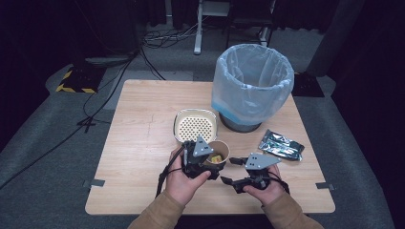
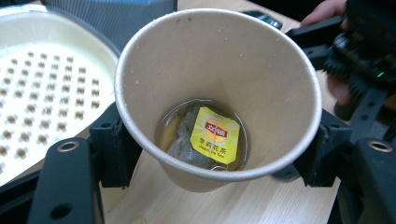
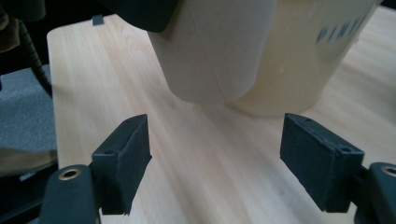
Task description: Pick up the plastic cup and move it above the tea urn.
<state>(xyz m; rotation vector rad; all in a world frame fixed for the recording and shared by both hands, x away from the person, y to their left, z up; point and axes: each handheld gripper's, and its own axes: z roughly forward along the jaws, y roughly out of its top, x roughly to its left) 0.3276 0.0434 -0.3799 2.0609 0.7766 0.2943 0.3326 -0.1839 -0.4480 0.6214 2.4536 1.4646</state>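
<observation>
High view: above my side of the table, facing forward and down. Left gripper view: rides my left gripper, looking close into the paper cup. Right gripper view: low over the tabletop, close to the same cup, seen from outside

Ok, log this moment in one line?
left gripper: shut on brown paper cup, used tea bag inside | right gripper: open, empty, beside cup | strainer bowl: behind
</observation>
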